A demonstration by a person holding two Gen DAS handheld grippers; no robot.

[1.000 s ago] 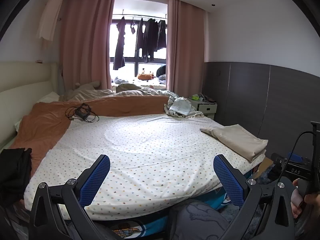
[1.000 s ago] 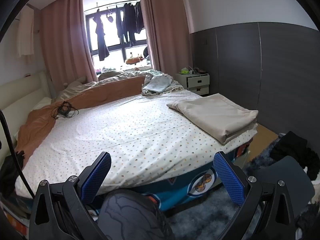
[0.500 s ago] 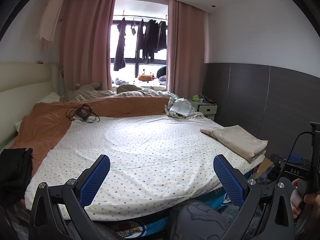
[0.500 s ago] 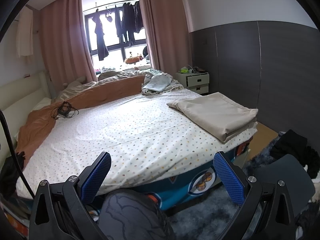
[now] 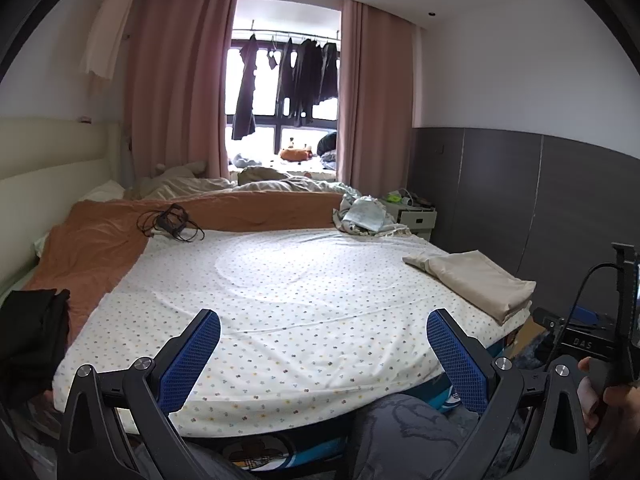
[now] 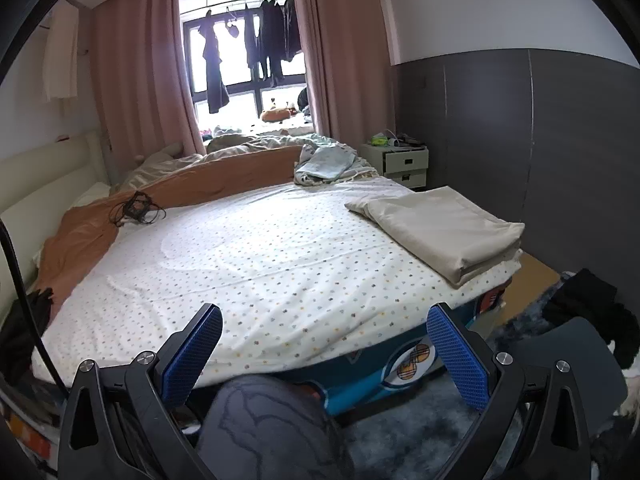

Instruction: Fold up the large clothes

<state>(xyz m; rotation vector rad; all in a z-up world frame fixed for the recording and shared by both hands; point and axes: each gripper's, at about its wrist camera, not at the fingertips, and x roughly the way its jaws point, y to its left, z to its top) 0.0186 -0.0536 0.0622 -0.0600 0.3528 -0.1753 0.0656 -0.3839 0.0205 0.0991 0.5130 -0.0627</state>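
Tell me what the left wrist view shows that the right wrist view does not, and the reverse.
Only the left wrist view shows the person's hand holding the other black handle at the right edge. Only the right wrist view shows the dark clothes heaped on the floor beside the bed. Both show the dotted sheet, the folded beige cloth at its right edge, the tangled cable, and open jaws holding nothing.

bed carries folded beige cloth, black cables.
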